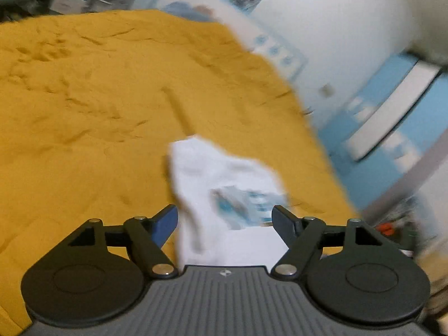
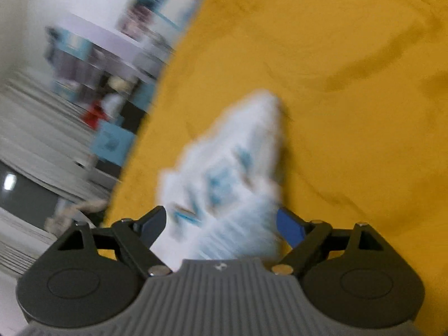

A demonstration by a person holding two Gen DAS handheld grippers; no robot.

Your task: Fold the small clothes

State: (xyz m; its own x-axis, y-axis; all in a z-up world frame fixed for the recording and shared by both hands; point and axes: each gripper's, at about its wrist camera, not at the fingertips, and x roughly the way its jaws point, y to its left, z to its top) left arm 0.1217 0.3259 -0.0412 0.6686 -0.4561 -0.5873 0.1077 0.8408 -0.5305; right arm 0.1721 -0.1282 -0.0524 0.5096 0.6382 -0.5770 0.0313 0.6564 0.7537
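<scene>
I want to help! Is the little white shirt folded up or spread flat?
Cannot tell. The shirt lies bunched and rumpled on the yellow cover, not flat, but both pictures are too blurred to show folds.

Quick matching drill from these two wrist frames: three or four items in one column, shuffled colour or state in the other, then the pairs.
Column 1:
1. bed cover
2. small garment
3. left gripper
4. wall

Column 2:
A. white with a blue print
B. jaws spread wide, pads off the cloth
C. mustard yellow, creased
D. plain white, beyond the bed's edge

Pairs: 1-C, 2-A, 3-B, 4-D
</scene>
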